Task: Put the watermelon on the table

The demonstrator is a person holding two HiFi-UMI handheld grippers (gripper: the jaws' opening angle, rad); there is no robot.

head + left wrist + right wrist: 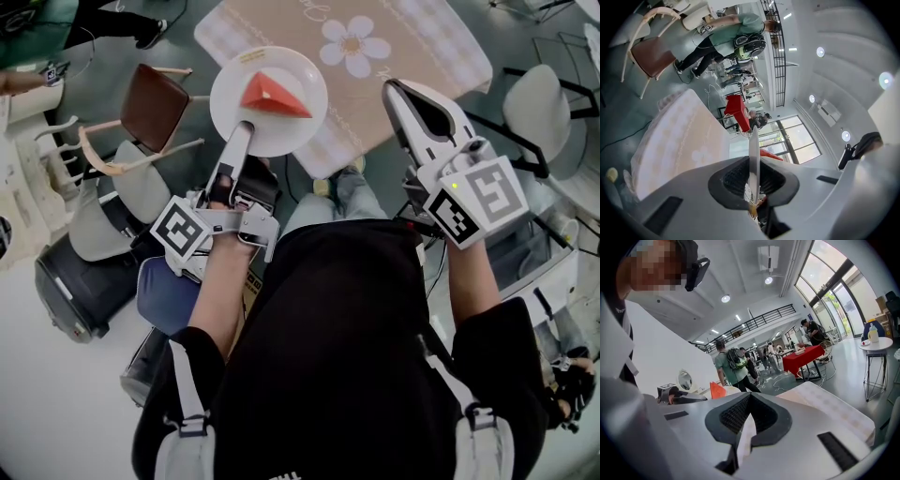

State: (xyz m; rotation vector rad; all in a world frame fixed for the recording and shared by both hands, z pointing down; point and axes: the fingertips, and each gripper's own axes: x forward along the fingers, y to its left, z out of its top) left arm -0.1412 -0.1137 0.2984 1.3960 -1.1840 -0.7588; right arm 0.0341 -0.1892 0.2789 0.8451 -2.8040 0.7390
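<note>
A red wedge of watermelon [273, 95] lies on a round white plate [300, 127]. My left gripper [246, 127] is shut on the plate's near rim and holds it level, partly over the near left corner of the table [422, 42], which has a beige cloth with a daisy print. In the left gripper view the plate [753, 145] shows edge-on between the jaws, the watermelon [771, 155] to its right. My right gripper [395, 90] hangs shut and empty over the table's near edge. In the right gripper view the jaws [748, 397] meet, with the watermelon [717, 390] far left.
A brown-seated chair [154, 105] stands left of the table, a grey chair [538, 109] to its right. Farther off are a red-clothed table [804, 359], a small round white table [878, 346] and several people [733, 369] standing.
</note>
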